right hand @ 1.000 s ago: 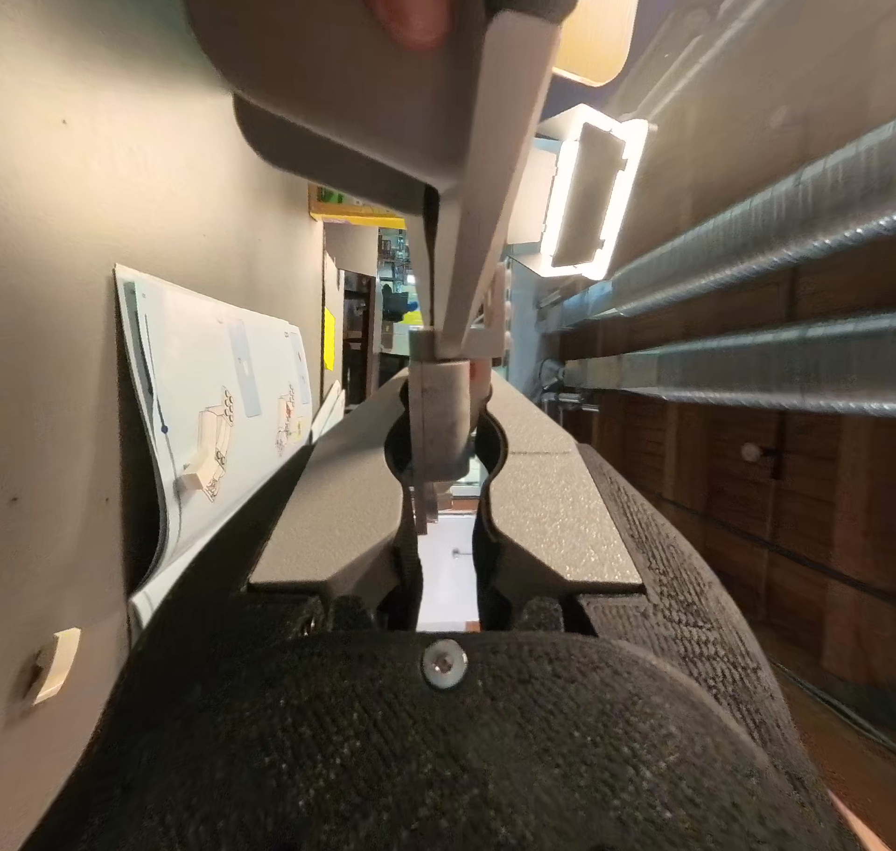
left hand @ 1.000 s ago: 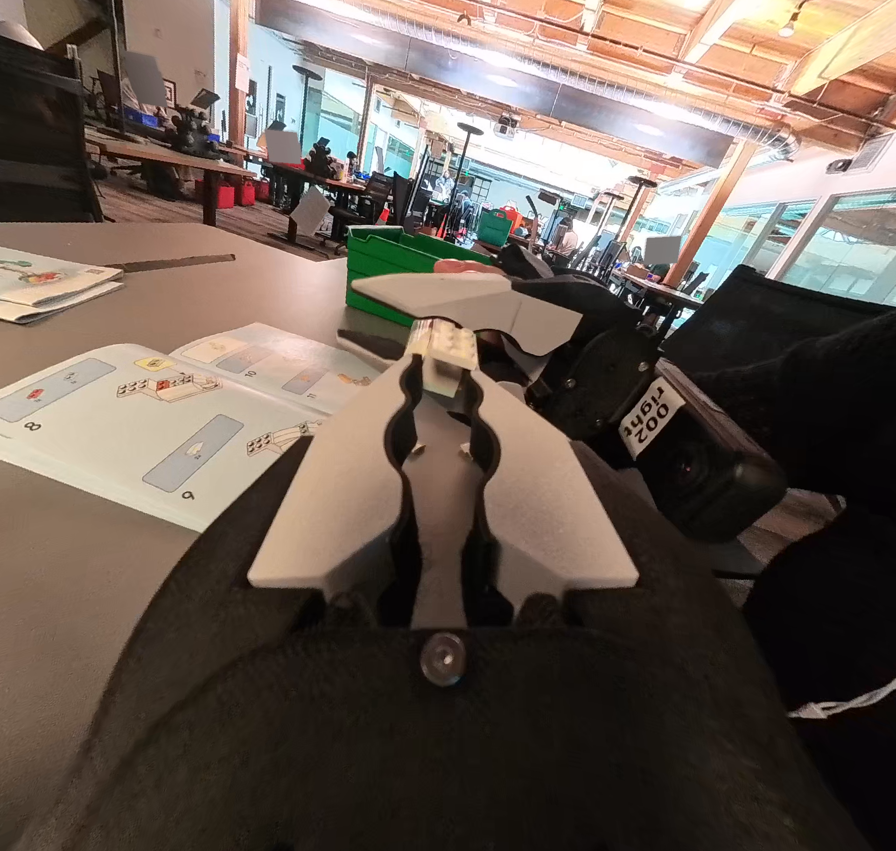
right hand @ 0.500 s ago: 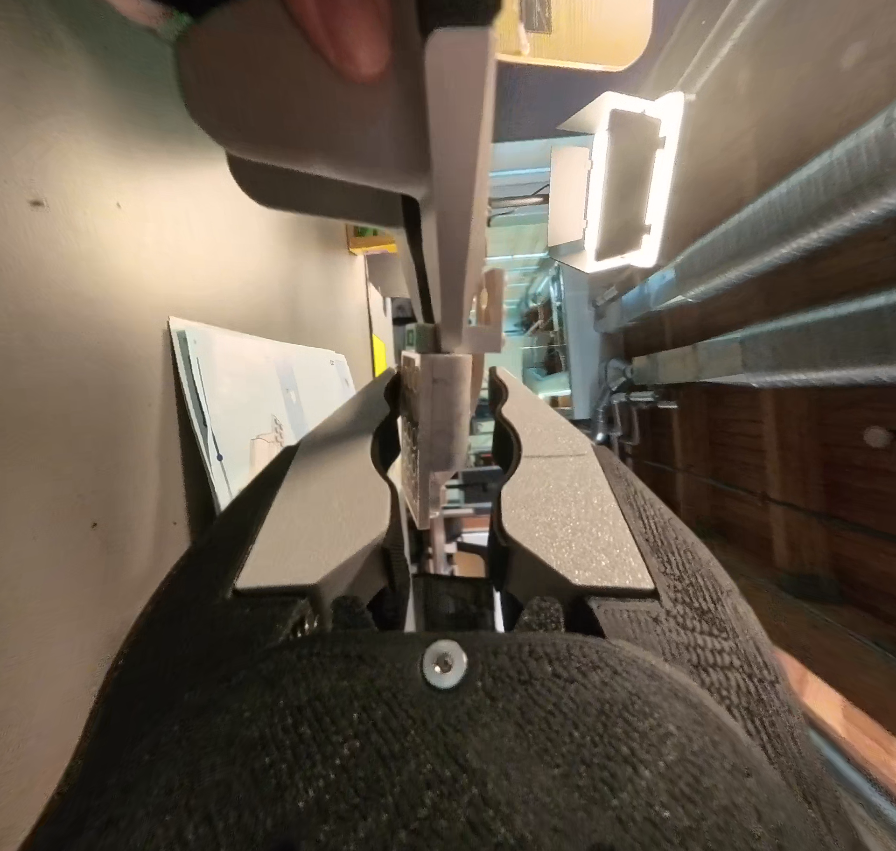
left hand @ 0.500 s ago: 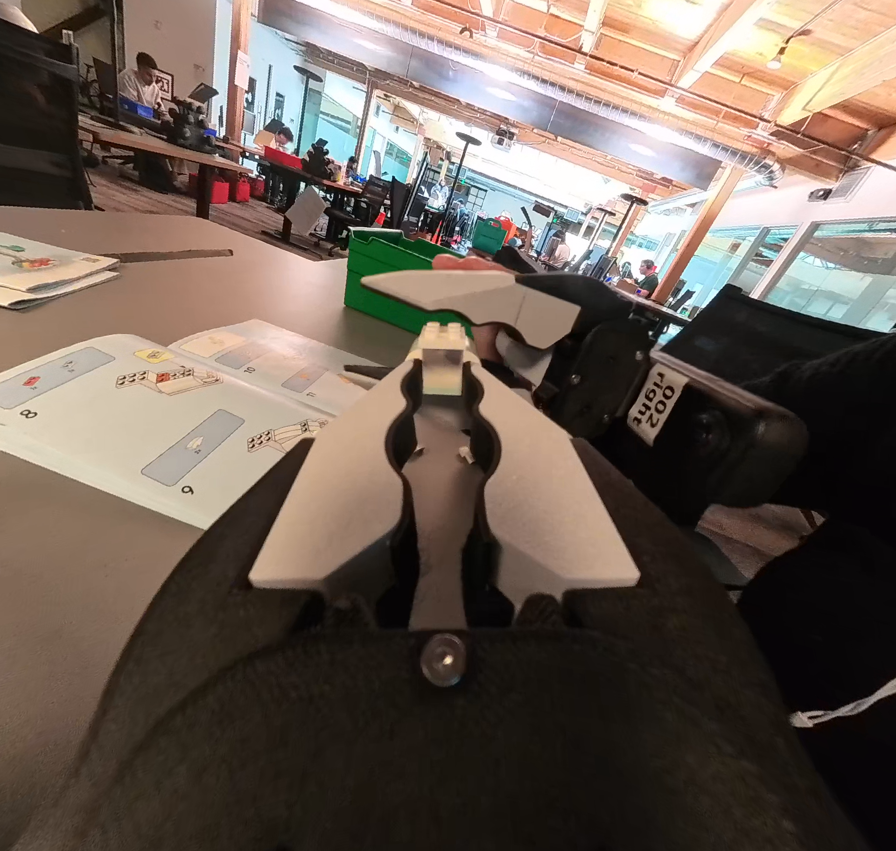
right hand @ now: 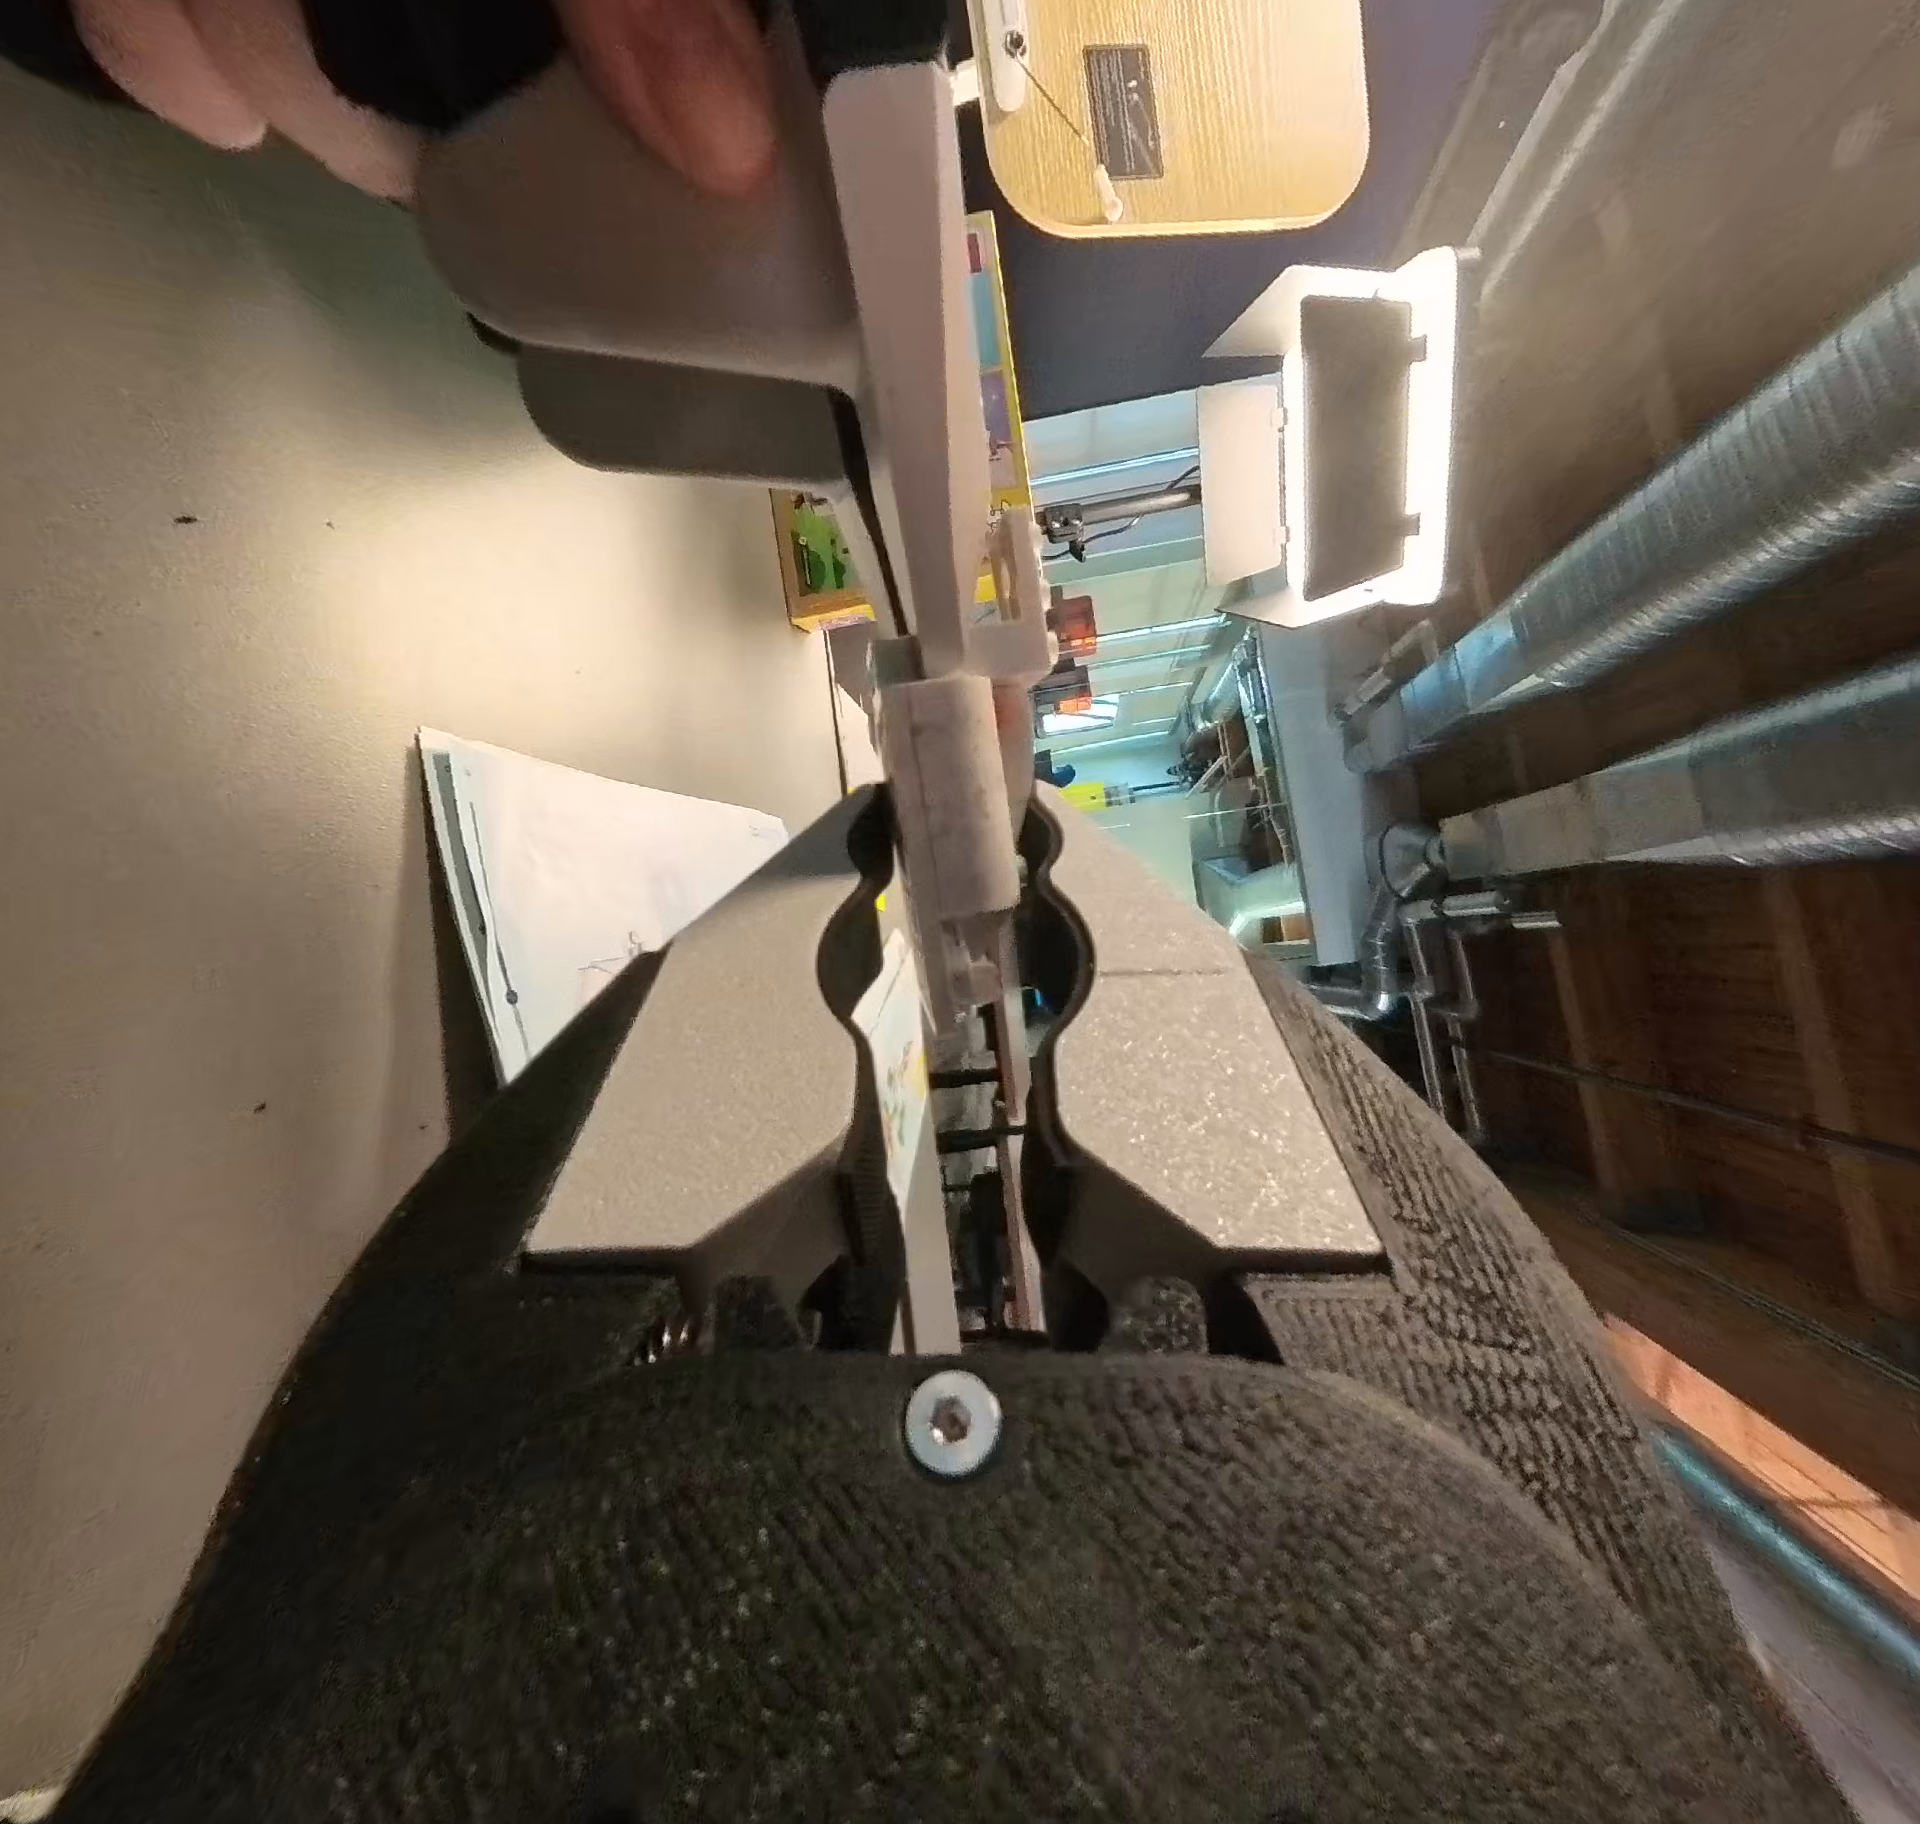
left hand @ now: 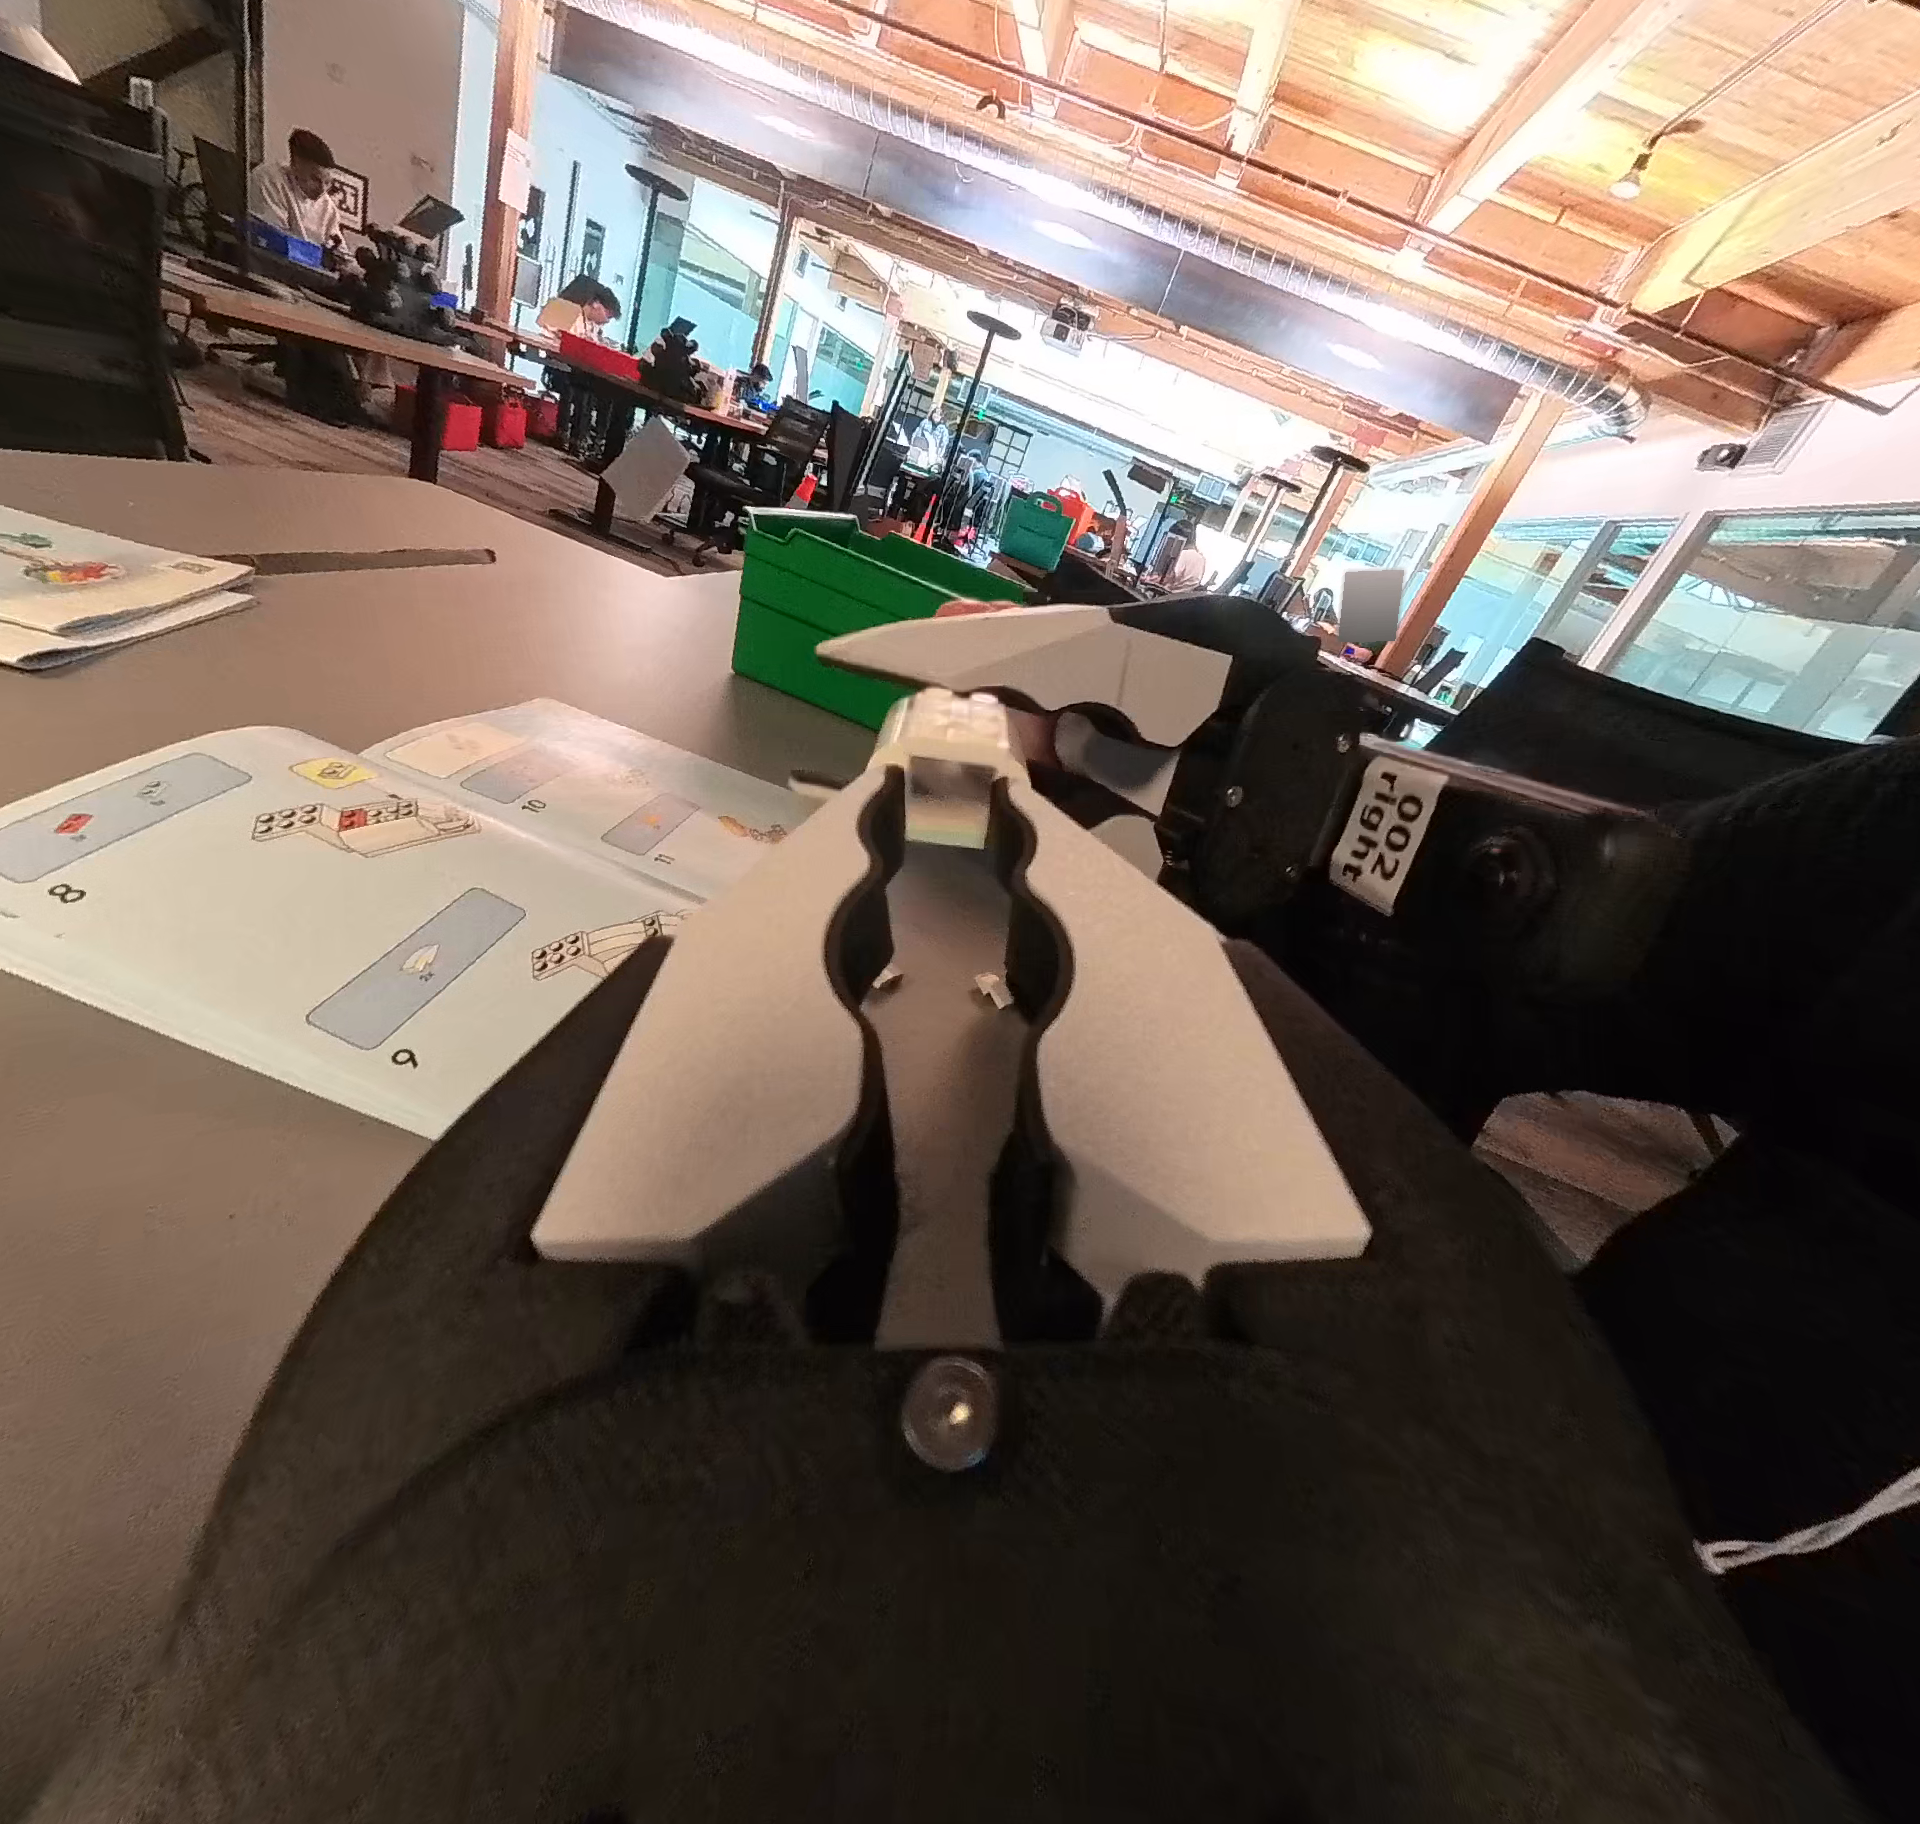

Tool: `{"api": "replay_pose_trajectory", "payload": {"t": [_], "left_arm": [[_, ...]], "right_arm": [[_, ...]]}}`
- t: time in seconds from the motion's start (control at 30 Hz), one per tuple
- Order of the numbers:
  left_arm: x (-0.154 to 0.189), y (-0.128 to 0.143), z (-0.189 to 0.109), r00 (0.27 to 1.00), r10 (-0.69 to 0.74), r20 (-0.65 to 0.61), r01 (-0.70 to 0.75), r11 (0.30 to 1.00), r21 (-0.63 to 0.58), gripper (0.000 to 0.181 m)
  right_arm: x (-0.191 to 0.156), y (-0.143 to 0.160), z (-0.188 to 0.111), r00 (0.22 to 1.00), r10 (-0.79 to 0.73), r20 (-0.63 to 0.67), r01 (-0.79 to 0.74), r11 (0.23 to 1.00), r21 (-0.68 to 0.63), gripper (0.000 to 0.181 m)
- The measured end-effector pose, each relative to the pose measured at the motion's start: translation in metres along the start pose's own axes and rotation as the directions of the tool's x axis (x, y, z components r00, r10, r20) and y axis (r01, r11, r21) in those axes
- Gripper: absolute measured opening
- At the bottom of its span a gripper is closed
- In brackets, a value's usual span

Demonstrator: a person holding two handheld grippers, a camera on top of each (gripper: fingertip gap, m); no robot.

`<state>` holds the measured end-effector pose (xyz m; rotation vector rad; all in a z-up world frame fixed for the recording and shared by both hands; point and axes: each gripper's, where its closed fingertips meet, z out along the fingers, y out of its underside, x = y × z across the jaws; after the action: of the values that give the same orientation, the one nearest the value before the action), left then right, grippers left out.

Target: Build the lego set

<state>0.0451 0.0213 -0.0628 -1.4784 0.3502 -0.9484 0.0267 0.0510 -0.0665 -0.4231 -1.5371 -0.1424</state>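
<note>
Open workshop under a timber-beamed ceiling [left hand: 1299,60], silver ducts [right hand: 1714,548] running along it, glass partitions [left hand: 1714,611] right, distant desks [left hand: 343,340] left.

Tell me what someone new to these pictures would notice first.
The left gripper at centre of the left wrist view, its fingers pinching a small white lego piece at the tips. The right gripper meets that piece from the right. On the grey table to the left lies an open instruction booklet, with a green bin behind.

Matt grey tabletop [left hand: 260,621], glossy paper instruction booklet [left hand: 312,870], shiny green plastic bin [left hand: 821,611], bare wooden ceiling beams [left hand: 1558,101].
</note>
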Motion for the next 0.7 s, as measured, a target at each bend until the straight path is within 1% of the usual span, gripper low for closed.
{"api": "replay_pose_trajectory", "payload": {"t": [0.23, 0.3, 0.33, 0.4, 0.43, 0.5, 0.57, 0.67, 0.7], "left_arm": [[0.001, 0.003, 0.001, 1.000, 0.004, 0.000, -0.004, 1.000, -0.011, 0.015], [0.000, 0.003, 0.001, 1.000, 0.003, 0.001, -0.003, 1.000, -0.014, 0.015], [0.000, 0.002, 0.001, 1.000, -0.001, -0.001, 0.001, 1.000, -0.008, 0.015], [0.001, 0.000, 0.000, 1.000, -0.019, -0.009, 0.019, 1.000, 0.001, 0.015], [0.001, 0.000, 0.000, 0.999, -0.037, -0.017, 0.038, 0.999, 0.006, 0.015], [-0.001, 0.001, 0.000, 0.998, -0.060, -0.017, 0.060, 0.998, 0.003, 0.015], [-0.001, 0.002, 0.000, 0.997, -0.073, -0.021, 0.073, 0.997, -0.004, 0.015], [0.001, 0.003, 0.001, 0.994, -0.100, -0.048, 0.099, 0.995, -0.012, 0.015], [0.001, 0.003, 0.001, 0.992, -0.109, -0.055, 0.109, 0.994, -0.011, 0.015]], "right_arm": [[0.003, 0.000, -0.002, 0.994, -0.098, -0.047, 0.098, 0.995, -0.016, 0.020], [0.002, 0.001, -0.002, 0.994, -0.103, -0.033, 0.103, 0.995, -0.015, 0.021], [0.001, 0.001, -0.001, 0.997, -0.071, -0.012, 0.071, 0.997, -0.008, 0.021], [-0.003, 0.001, -0.001, 0.997, 0.054, 0.053, -0.055, 0.998, 0.006, 0.023], [-0.001, 0.000, -0.002, 0.992, 0.108, 0.064, -0.109, 0.994, 0.013, 0.025], [0.002, -0.005, -0.005, 0.984, 0.161, 0.082, -0.166, 0.984, 0.066, 0.039], [0.001, -0.012, -0.011, 0.974, 0.190, 0.121, -0.206, 0.969, 0.135, 0.037], [-0.003, -0.014, -0.015, 0.976, 0.165, 0.144, -0.187, 0.970, 0.158, 0.031], [-0.004, -0.015, -0.016, 0.977, 0.154, 0.149, -0.178, 0.970, 0.163, 0.025]]}}
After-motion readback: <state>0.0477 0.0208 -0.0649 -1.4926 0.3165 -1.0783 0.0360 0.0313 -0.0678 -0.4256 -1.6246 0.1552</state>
